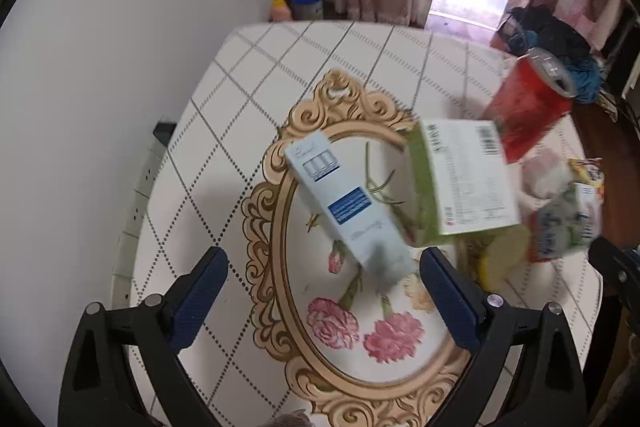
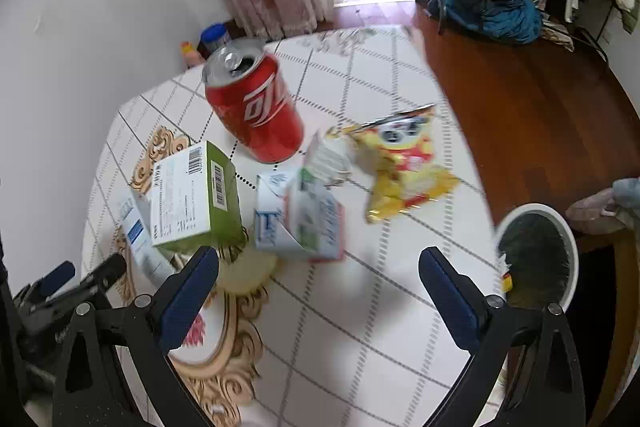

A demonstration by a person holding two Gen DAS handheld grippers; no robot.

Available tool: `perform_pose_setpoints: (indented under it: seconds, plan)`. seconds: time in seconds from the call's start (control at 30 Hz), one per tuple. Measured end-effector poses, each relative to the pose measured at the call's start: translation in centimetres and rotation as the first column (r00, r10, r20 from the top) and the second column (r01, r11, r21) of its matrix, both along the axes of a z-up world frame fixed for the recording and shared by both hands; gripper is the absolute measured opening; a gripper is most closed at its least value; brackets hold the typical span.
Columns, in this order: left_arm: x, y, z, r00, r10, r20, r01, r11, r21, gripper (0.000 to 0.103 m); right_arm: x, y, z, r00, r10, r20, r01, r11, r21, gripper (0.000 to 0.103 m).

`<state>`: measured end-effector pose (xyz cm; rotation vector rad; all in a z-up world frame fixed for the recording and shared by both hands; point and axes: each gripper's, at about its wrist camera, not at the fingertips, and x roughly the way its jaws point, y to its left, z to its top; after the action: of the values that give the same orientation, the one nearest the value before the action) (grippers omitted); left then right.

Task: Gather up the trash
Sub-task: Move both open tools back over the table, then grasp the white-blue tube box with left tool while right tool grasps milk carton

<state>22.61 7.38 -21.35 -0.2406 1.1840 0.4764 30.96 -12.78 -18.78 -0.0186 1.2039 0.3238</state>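
Hovering spread wide and empty, both tongs, left tongs (image 1: pixel 324 273) and right tongs (image 2: pixel 319 273), face worktop (image 2: pixel 340 327) litter: a probably light, stiff blue-white carton (image 1: pixel 344 215), best pinched across its narrow sides.

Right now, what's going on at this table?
A person holds two grippers over a table littered with trash. Both the left gripper and right gripper are open and empty. A red can, green box, milk carton and yellow snack bag lie uncollected; a white bin waits beside the table.
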Motion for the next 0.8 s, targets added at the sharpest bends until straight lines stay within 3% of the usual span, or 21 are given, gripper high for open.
perform_pose_setpoints:
  seconds: [0.17, 0.4, 0.5, 0.53, 0.57, 0.67, 0.8]
  plan:
    - [1.0, 0.9, -2.3, 1.0, -0.004, -0.029, 0.003, 1.0, -0.031, 0.098, 1.7, 2.1, -2.1, 1.0, 0.007, -0.028, -0.008, 1.0, -0.005, 0.09]
    - [1.9, 1.0, -3.7, 0.999, -0.033, -0.042, 0.03, 0.996, -0.08, 0.097, 2.8, 3.6, -3.4, 0.998, 0.033, -0.044, -0.035, 0.999, -0.028, 0.056]
    - [1.7, 1.1, -4.3, 0.998, -0.055, -0.034, 0.051, 0.992, -0.118, 0.095, 2.9, 3.2, -3.3, 0.998, 0.031, -0.048, -0.032, 0.999, -0.022, 0.055]
    - [1.5, 1.3, -4.5, 0.998, -0.058, -0.026, 0.055, 0.99, -0.131, 0.092, 2.9, 3.1, -3.2, 0.998, 0.03, -0.049, -0.031, 0.999, -0.02, 0.053]
    - [1.3, 1.5, -4.6, 0.998, -0.056, -0.016, 0.053, 0.987, -0.149, 0.083, 2.9, 2.8, -3.2, 0.998, 0.029, -0.05, -0.03, 0.999, -0.019, 0.053]
    - [0.8, 1.8, -4.0, 0.998, -0.046, 0.033, 0.052, 0.975, -0.217, 0.048, 2.9, 2.1, -3.2, 0.998, 0.021, -0.053, -0.022, 0.999, -0.027, 0.049]
    - [1.2, 1.9, -3.7, 0.998, -0.053, 0.024, 0.057, 0.976, -0.211, 0.047, 3.3, 1.2, -4.0, 0.995, -0.001, -0.099, -0.001, 1.0, -0.02, 0.048]
